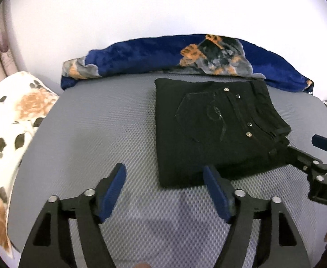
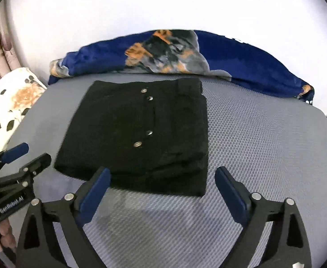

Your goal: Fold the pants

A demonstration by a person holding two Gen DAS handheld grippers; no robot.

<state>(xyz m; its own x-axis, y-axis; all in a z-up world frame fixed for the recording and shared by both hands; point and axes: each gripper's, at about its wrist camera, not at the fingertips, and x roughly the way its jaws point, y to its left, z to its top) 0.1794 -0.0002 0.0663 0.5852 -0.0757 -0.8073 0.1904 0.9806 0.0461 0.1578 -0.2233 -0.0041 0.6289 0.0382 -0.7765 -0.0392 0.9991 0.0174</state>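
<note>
The left gripper (image 1: 164, 175) and right gripper (image 2: 162, 177) both hang released, jaws spread, at the near edge of the folded black denim pants (image 2: 139, 131), which lie on the grey mesh-textured mattress (image 1: 92, 120) near a blue floral plush blanket (image 1: 141, 55)
</note>
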